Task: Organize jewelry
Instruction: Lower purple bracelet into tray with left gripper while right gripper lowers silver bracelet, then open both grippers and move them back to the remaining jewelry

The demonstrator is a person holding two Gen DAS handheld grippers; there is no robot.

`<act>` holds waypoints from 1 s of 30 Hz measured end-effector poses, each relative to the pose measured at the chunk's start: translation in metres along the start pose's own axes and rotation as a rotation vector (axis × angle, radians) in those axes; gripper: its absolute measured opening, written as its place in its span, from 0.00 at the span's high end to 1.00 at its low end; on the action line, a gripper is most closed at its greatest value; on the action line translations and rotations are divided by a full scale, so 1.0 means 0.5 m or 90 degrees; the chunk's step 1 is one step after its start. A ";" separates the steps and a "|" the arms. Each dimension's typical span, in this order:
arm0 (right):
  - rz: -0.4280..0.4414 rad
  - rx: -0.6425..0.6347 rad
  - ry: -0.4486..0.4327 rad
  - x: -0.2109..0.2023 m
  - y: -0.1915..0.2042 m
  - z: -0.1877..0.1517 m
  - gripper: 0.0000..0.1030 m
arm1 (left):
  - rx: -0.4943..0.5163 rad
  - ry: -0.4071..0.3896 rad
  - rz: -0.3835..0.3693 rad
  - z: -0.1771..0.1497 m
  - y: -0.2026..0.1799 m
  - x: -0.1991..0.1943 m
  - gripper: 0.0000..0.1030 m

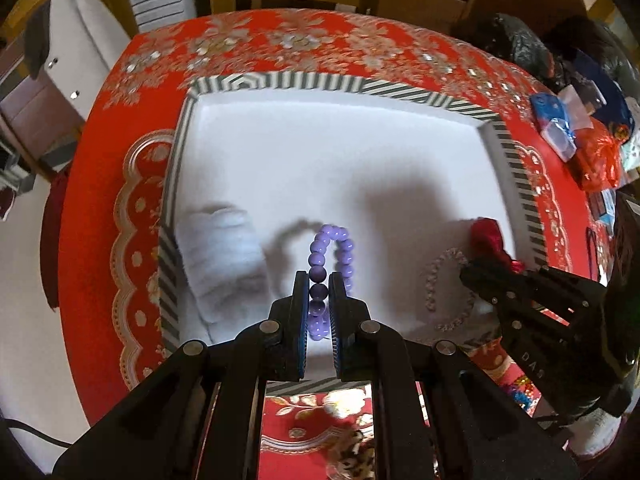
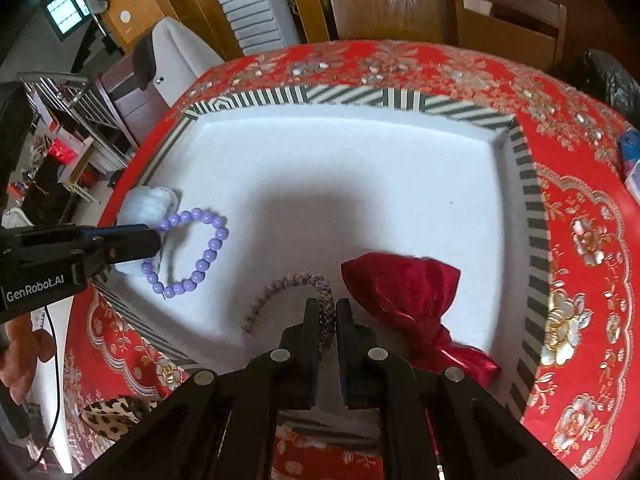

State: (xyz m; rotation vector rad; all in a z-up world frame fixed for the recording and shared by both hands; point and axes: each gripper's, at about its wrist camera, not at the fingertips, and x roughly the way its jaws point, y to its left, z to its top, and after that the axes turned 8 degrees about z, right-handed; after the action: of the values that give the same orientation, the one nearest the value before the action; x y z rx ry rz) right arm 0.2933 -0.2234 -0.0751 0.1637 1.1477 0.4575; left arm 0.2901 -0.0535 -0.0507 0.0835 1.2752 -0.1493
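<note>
My left gripper (image 1: 319, 286) is shut on a purple bead bracelet (image 1: 334, 246), holding it up over the white tray (image 1: 280, 80); it also shows in the right wrist view (image 2: 200, 254), with the left gripper (image 2: 154, 240) at its left end. My right gripper (image 2: 327, 310) is shut on a thin pale braided bracelet (image 2: 288, 284) that lies low over the tray floor (image 2: 360, 168); in the left wrist view this bracelet (image 1: 448, 292) sits beside the right gripper (image 1: 472, 276). A red velvet pouch (image 2: 400, 292) lies just right of my right gripper.
A white fluffy pouch (image 1: 224, 256) lies at the tray's left side. The tray has a black-and-white striped rim and sits on a red floral tablecloth (image 1: 100, 160). Packets and bags (image 1: 572, 136) crowd the table's right edge. A leopard-print item (image 2: 116, 412) lies in front of the tray. Chairs (image 2: 400, 0) stand behind.
</note>
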 end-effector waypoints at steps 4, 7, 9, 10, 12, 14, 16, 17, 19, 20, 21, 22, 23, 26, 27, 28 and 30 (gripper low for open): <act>0.017 0.010 -0.013 -0.022 -0.002 -0.015 0.82 | -0.011 0.021 -0.006 -0.012 0.012 0.011 0.83; 0.031 -0.003 -0.009 -0.031 0.007 -0.037 0.82 | -0.014 0.015 0.002 -0.023 0.014 0.007 0.75; 0.037 -0.017 0.005 -0.028 0.011 -0.053 0.82 | -0.017 0.015 0.007 -0.037 0.018 0.006 0.75; 0.035 -0.022 0.009 -0.026 0.011 -0.060 0.82 | -0.019 0.017 0.011 -0.041 0.018 0.007 0.74; 0.036 -0.018 0.005 -0.031 0.006 -0.065 0.82 | -0.025 0.028 0.022 -0.063 0.022 0.011 0.75; 0.037 -0.011 0.013 -0.032 -0.001 -0.070 0.82 | -0.026 0.043 0.020 -0.083 0.023 0.014 0.75; 0.038 -0.007 0.016 -0.035 -0.005 -0.076 0.82 | -0.016 0.042 0.028 -0.099 0.019 0.012 0.75; 0.033 -0.009 0.018 -0.037 -0.005 -0.080 0.82 | -0.016 0.048 0.026 -0.108 0.017 0.013 0.74; 0.031 -0.010 0.023 -0.040 -0.007 -0.088 0.82 | -0.026 0.059 0.012 -0.119 0.019 0.016 0.74; 0.034 -0.007 0.029 -0.043 -0.007 -0.094 0.82 | -0.027 0.061 0.011 -0.125 0.018 0.016 0.74; 0.034 -0.006 0.033 -0.045 -0.005 -0.097 0.81 | -0.024 0.062 0.012 -0.132 0.016 0.015 0.74; 0.033 -0.006 0.036 -0.048 -0.004 -0.105 0.81 | -0.023 0.062 0.011 -0.133 0.016 0.014 0.74; 0.029 -0.007 0.038 -0.051 0.000 -0.115 0.80 | -0.022 0.061 0.009 -0.136 0.016 0.012 0.74; 0.030 -0.006 0.039 -0.056 0.009 -0.136 0.78 | -0.021 0.056 0.010 -0.137 0.019 0.007 0.74; 0.029 -0.006 0.039 -0.057 0.014 -0.143 0.78 | -0.021 0.052 0.013 -0.135 0.020 0.005 0.74; 0.027 -0.006 0.040 -0.059 0.018 -0.147 0.78 | -0.022 0.046 0.016 -0.139 0.023 -0.001 0.74; 0.021 -0.006 0.033 -0.068 0.027 -0.154 0.77 | -0.022 0.035 0.023 -0.148 0.025 -0.015 0.74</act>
State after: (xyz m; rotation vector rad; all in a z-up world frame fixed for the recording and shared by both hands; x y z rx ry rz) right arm 0.2088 -0.2340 -0.0735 0.1642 1.1952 0.4987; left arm 0.2197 -0.0300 -0.0653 0.0811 1.3300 -0.0953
